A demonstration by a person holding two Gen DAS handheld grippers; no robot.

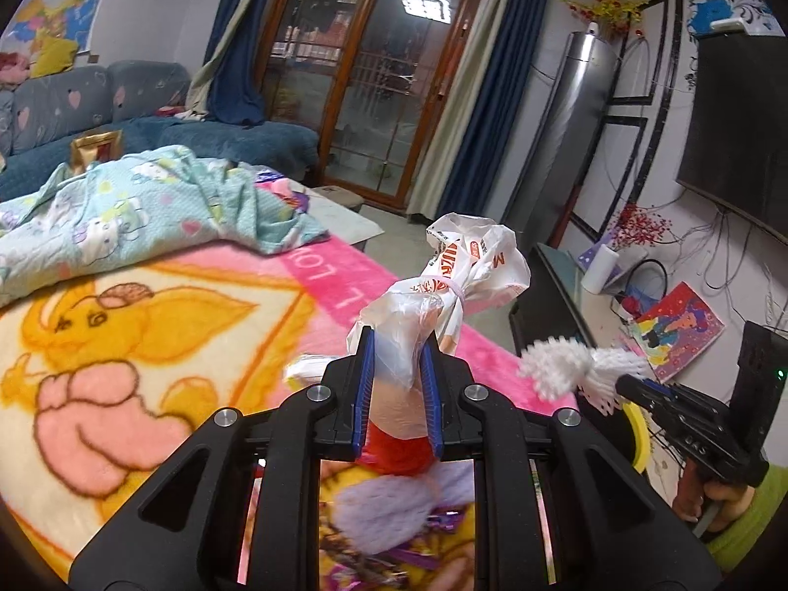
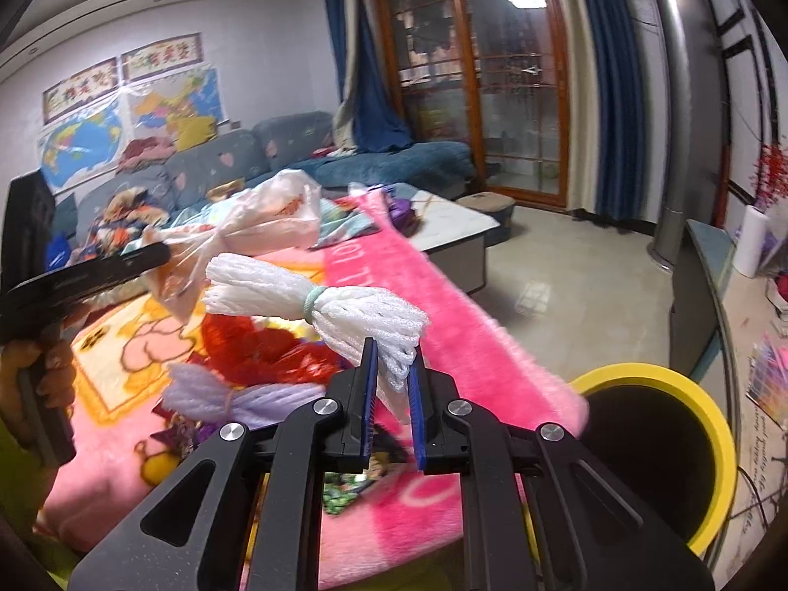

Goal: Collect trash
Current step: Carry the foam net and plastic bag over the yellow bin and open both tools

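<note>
My left gripper is shut on a tied plastic bag with red print and holds it above the pink blanket. My right gripper is shut on a white foam net bundle bound with a green band. That bundle also shows in the left wrist view, and the bag in the right wrist view. A yellow-rimmed trash bin stands to the right of the right gripper. A red net and a purple foam bundle lie on the blanket.
A teal cartoon quilt lies at the blanket's far end. A white low table stands beyond, then a blue sofa. A side cabinet with a paper roll runs along the right wall.
</note>
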